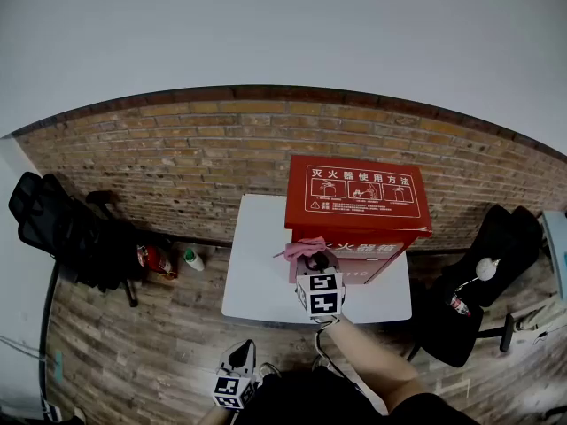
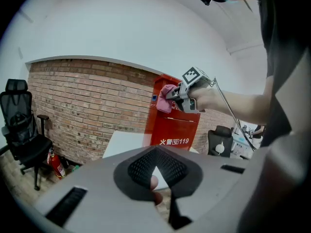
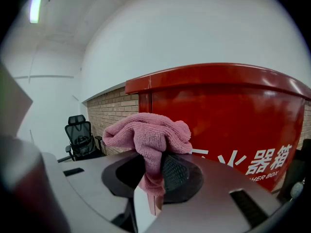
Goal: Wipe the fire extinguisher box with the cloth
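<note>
The red fire extinguisher box [image 1: 359, 204] stands on the rear right of the white table [image 1: 257, 282] at the frame's centre, with the pink cloth [image 1: 301, 248] at its front left edge, clamped in the right gripper [image 1: 314, 259], while the left gripper [image 1: 237, 366], jaws together on nothing, hangs at the bottom over open floor [image 1: 133, 343].

Fire extinguisher box [image 1: 357, 204]: recorded as red, lettered and pictured in white. Cloth [image 3: 146, 135]: noted as pink. Table [image 1: 257, 277]: found white. Wall [image 1: 177, 162]: patterned in red-brown brick. Floor [image 1: 133, 352]: laid in brown wood-grain planks. Chair [image 1: 53, 224]: recorded as black.
</note>
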Demonstrator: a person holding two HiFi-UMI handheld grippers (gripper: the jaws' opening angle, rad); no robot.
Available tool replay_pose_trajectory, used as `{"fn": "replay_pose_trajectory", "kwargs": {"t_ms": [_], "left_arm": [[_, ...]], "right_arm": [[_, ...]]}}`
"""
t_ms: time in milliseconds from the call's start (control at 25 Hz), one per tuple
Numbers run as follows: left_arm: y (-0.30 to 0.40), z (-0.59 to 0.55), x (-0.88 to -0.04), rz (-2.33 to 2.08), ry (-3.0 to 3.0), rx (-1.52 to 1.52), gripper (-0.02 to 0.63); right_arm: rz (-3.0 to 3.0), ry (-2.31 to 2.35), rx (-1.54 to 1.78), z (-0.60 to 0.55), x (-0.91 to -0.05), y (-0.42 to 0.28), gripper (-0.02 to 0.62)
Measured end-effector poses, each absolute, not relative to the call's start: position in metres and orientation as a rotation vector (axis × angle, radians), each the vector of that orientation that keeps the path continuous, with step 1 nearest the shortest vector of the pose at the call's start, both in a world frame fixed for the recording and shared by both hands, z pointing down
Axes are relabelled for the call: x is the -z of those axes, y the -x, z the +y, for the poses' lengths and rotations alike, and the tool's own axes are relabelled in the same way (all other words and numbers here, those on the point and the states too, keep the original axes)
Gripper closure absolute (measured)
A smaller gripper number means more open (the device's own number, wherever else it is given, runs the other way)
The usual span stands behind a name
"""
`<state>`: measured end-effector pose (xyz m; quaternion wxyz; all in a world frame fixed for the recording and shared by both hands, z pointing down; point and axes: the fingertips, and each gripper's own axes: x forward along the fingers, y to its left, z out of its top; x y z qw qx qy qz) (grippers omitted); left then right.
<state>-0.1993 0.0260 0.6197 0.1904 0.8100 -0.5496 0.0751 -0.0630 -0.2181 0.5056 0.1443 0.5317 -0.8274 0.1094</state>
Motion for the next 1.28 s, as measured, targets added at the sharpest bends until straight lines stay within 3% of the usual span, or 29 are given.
{"fn": "replay_pose_trajectory", "kwargs": {"t_ms": [1280], "left_arm": [[0.224,0.042,-0.624,-1.569,-2.225,-0.248,0.589]], "right_arm": [[-2.286,-1.534,-0.505,-0.219,-0.608,0.064,0.505]]}}
